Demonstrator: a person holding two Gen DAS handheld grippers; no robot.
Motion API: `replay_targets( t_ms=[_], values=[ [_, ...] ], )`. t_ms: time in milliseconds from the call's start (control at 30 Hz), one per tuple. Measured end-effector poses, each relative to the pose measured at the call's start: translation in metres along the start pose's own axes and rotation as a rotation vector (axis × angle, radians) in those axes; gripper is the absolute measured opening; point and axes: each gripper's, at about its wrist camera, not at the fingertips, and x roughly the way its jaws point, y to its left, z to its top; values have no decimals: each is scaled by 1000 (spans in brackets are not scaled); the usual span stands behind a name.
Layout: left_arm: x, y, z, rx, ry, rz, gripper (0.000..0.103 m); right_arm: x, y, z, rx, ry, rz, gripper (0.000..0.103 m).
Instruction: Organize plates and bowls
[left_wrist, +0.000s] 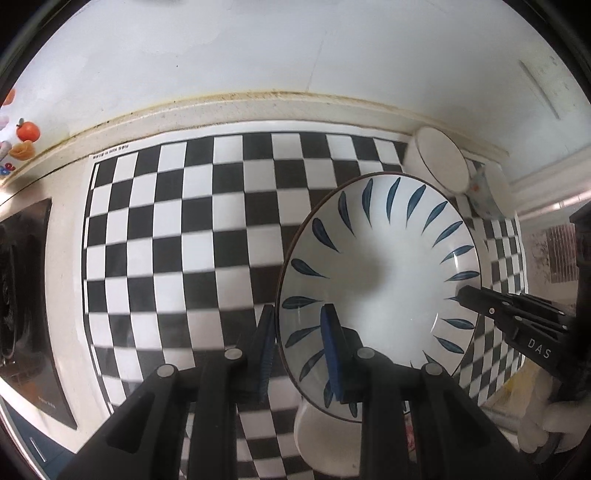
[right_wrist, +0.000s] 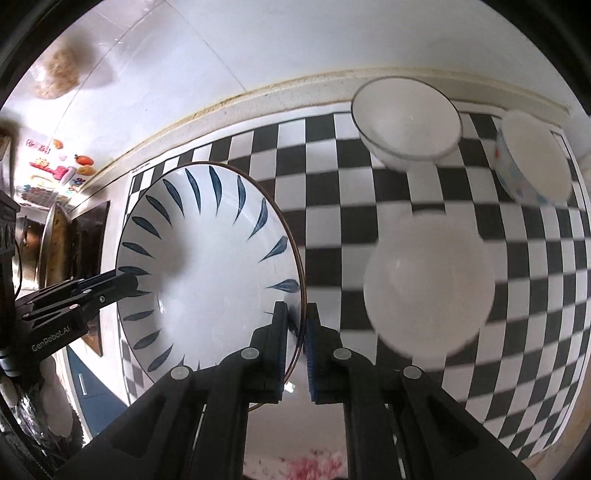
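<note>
My left gripper (left_wrist: 301, 347) pinches the near-left rim of the blue-leaf plate (left_wrist: 384, 266), one finger inside, one outside. The plate hangs above the checkered mat (left_wrist: 184, 229), with a plain white bowl (left_wrist: 325, 443) showing beneath it. My right gripper (right_wrist: 295, 345) clamps the plate's opposite rim. Farther right sit a grey-rimmed white bowl (right_wrist: 406, 118) and a floral bowl (right_wrist: 532, 166).

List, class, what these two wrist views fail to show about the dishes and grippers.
- Plate underside: hidden by the plate itself in both views.
- Floral bowl: left view, partly behind the white bowl.
- Plain bowl: right view, blurred.
- Fridge magnets: right view, too small.
</note>
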Motion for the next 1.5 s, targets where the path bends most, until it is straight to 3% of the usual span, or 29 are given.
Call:
replay_targets(
  t_ms=[300, 667, 933, 1500],
  values=[
    [-7, -23, -49, 40, 25, 12, 22, -14, -12, -73, 17, 18, 11, 10],
    [12, -33, -89, 58, 99, 24, 22, -1, -23, -121, 38, 67, 15, 10],
    [37, -37, -107, 70, 164, 40, 22, 22, -30, -134, 52, 121, 6, 10],
    [78, -61, -113, 116, 253, 103, 22, 50, -35, -140, 56, 185, -29, 10]
  ],
)
